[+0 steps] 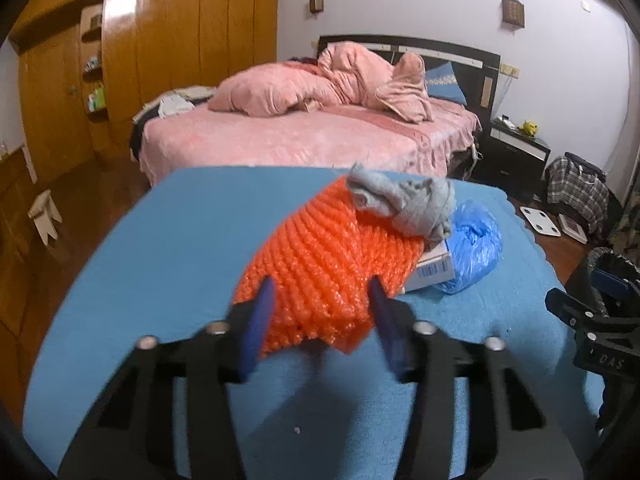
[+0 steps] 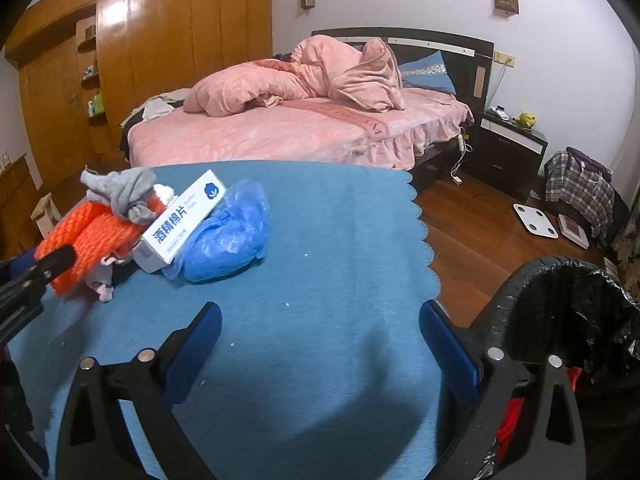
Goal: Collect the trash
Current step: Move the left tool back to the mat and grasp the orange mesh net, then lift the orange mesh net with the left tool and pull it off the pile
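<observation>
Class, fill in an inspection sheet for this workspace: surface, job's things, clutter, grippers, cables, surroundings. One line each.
Surface: blue mat with scalloped edge, a few pale specks on it.
Job's things: orange bubble wrap, grey cloth on top of it, white box, blue bag, piled together; bin with black liner at the right.
Clutter: small pink scrap beside the wrap.
Grippers: left hand-held gripper open, fingers either side of the wrap; right hand-held gripper open, holding nothing, over the mat.
Cables: white cord hanging beside the bed.
Surroundings: bed with pink bedding, wardrobe, nightstand, scale on the floor.
</observation>
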A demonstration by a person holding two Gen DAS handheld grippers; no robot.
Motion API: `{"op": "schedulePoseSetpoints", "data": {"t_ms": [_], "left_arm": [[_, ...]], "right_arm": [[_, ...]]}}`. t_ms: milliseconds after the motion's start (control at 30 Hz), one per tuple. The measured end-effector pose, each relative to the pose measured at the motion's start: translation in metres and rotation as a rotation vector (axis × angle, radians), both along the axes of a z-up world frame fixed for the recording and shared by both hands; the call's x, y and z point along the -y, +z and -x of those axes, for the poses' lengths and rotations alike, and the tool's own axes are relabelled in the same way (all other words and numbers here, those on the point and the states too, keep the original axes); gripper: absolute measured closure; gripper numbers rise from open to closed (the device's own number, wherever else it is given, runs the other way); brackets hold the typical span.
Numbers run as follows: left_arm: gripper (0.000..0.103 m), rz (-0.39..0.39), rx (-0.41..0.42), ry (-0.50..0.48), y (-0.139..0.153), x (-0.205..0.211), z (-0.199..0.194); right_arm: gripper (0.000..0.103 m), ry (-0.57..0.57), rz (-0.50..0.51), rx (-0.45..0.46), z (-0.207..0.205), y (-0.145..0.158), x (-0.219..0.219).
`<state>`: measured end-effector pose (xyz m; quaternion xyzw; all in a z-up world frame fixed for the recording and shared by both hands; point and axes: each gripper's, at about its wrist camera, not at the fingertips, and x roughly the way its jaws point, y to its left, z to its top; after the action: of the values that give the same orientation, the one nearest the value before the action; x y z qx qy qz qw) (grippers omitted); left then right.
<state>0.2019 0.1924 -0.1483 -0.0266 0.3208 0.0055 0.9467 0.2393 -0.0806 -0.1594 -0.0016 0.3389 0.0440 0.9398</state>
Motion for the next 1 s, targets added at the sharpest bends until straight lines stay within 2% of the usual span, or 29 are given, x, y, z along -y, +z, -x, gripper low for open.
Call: {"op": "schedulePoseSetpoints", "data": {"t_ms": [133,167,267,400,600,700,733,767,867,1000], "left_arm": [[0.077,0.062,0.006,0.002,-0.001,-0.009,0.002],[0.089,0.073,0.01,0.006,0.0,-0.011,0.005],[0.09,0.107,0.022,0.022,0.005,-0.02,0.015],[0.091,0.093,0.028,0.071,0.009,-0.03,0.034],[0.09,0.072,-0.043,0.112,-0.003,-0.044,0.055],[0.075,0.088,-0.072,0.109,-0.01,-0.047,0.059],[0.057,0.103,-0.076,0.104,-0.011,-0.048,0.06],[0.043,0.116,-0.074,0.1,-0.011,-0.049,0.062],[0.03,0.149,-0.068,0.07,-0.006,-0.045,0.066],[0.025,0.094,-0.055,0.09,-0.003,-0.04,0.068]], "right_arm": [[0.006,0.012,0.003,-0.005,0.002,-0.001,-0.004],[0.006,0.016,0.003,-0.007,0.003,-0.001,-0.005],[0.006,0.024,0.0,-0.007,0.006,-0.002,-0.008],[0.006,0.037,-0.004,-0.01,0.01,-0.002,-0.014],[0.006,0.061,-0.012,-0.021,0.014,-0.006,-0.024],[0.006,0.069,-0.007,-0.03,0.016,-0.009,-0.028],[0.006,0.069,-0.007,-0.032,0.016,-0.009,-0.028],[0.006,0.067,-0.008,-0.031,0.017,-0.009,-0.027],[0.006,0.057,-0.011,-0.031,0.018,-0.008,-0.024],[0.006,0.048,-0.011,-0.033,0.016,-0.008,-0.021]]}}
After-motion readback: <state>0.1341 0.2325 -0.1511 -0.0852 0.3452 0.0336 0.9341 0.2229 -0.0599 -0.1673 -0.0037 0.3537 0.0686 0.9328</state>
